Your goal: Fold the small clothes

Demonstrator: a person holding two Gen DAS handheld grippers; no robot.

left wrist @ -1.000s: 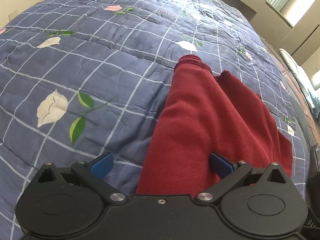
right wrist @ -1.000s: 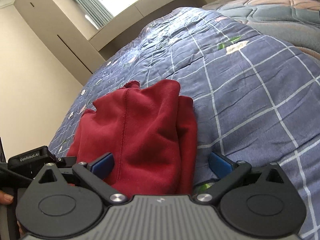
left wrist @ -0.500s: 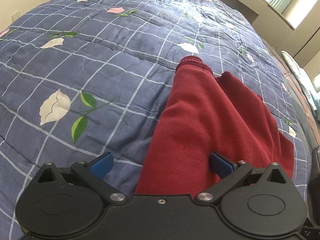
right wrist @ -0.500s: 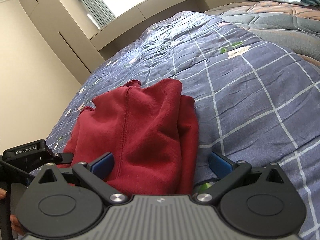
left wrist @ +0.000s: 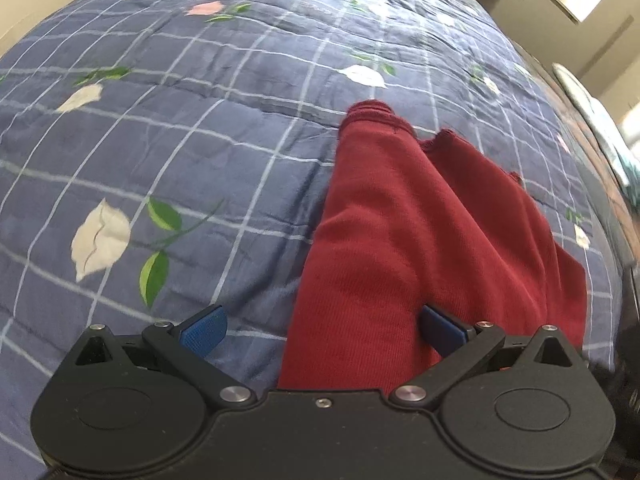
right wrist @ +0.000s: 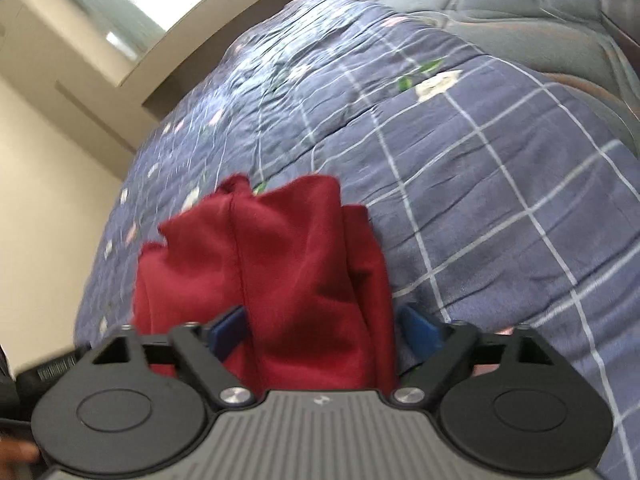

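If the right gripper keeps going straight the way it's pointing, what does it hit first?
Most likely the red garment. The right gripper points down at its near end, jaws closing with the cloth between them. Beneath lies the blue checked quilt. Depth is hard to judge.

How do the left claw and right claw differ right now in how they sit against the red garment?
The left claw stands wide, its left pad over the quilt and only its right pad on the red garment. The right claw is closing, with a fold of the garment between both pads, which do not yet press it. Both point down at the garment's near edge.
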